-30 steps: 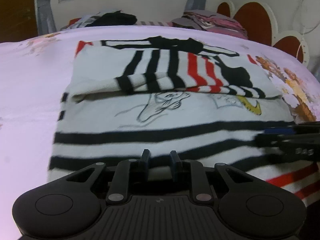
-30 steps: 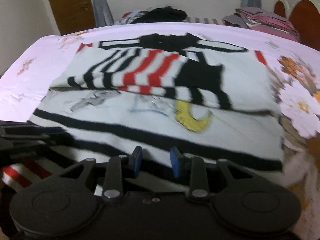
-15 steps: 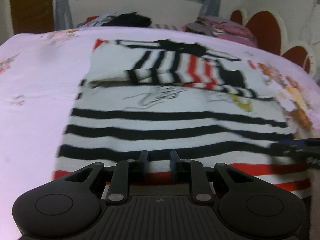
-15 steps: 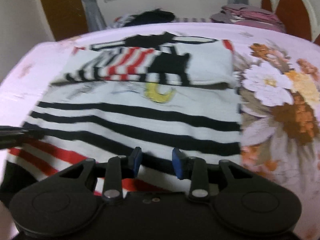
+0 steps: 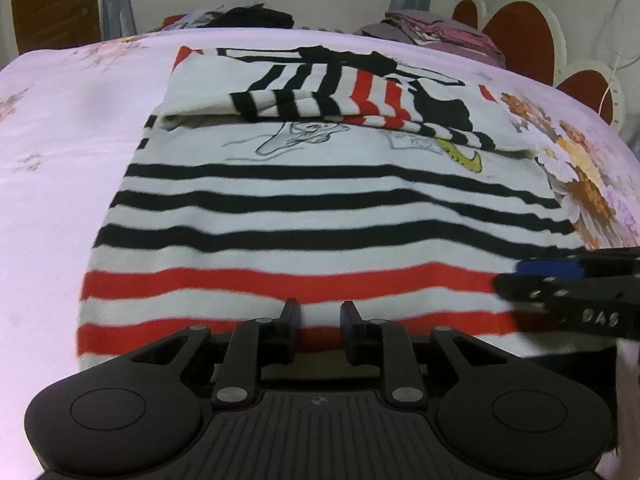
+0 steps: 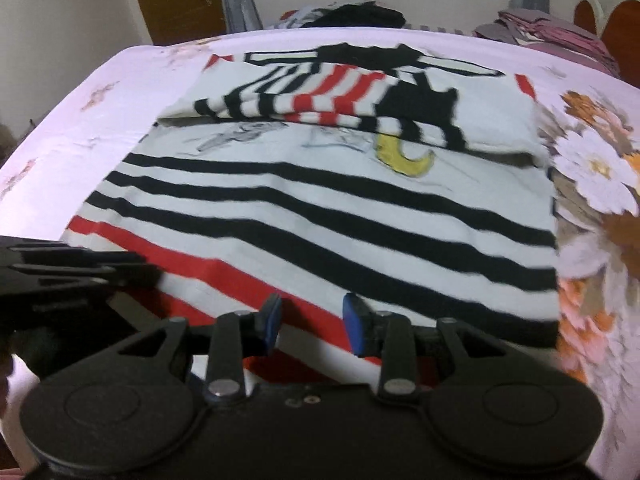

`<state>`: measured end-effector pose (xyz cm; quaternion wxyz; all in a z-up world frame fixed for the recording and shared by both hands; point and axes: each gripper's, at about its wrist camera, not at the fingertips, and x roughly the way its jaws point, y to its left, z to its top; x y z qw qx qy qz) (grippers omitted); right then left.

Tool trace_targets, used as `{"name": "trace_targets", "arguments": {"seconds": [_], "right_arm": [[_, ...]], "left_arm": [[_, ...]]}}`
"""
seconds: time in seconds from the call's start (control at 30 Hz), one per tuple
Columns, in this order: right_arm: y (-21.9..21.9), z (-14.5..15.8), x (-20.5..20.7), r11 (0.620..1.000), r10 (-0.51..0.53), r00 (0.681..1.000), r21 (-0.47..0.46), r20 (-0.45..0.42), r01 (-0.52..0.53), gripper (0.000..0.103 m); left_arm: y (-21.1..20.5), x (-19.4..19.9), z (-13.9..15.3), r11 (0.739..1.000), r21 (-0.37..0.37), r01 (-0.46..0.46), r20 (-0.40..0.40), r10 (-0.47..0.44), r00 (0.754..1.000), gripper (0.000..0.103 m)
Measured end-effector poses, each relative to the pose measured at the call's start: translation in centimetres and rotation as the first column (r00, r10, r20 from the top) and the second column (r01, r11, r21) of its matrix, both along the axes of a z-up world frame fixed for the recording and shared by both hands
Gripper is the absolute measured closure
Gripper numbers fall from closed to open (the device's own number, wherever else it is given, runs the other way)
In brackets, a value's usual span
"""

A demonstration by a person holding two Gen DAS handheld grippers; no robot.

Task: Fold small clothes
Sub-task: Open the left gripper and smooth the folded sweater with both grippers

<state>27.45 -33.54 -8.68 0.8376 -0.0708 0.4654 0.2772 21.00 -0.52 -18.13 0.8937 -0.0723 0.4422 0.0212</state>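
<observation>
Item: striped shirt (image 5: 320, 216), flat on a pink bed (image 5: 52, 152), sleeves folded across its far half. Left gripper (image 5: 319, 320): jaws slightly parted, empty, over the near red-striped hem. Right gripper (image 6: 311, 322): jaws parted, empty, above the same hem. Clothes piles (image 6: 352, 14) lie beyond the shirt.

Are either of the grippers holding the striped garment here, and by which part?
Neither: left gripper and right gripper stand open at the red-striped hem of the white striped shirt.
</observation>
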Motion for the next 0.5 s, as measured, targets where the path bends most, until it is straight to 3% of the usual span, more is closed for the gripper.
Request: {"name": "trace_targets", "arguments": {"seconds": [0.23,0.5], "right_arm": [[-2.3,0.4,-1.6,0.995,-0.095,0.995,-0.006,-0.001,0.095,0.068],[0.0,2.0,-5.3,0.989,-0.146,0.989,0.019,0.02,0.146,0.06]], "left_arm": [[1.0,-0.9,0.2,1.0,-0.022,0.005,-0.015,-0.005,1.0,0.081],[1.5,-2.2,0.7,0.999,-0.034,0.031,-0.018,-0.031,0.999,0.077]]}}
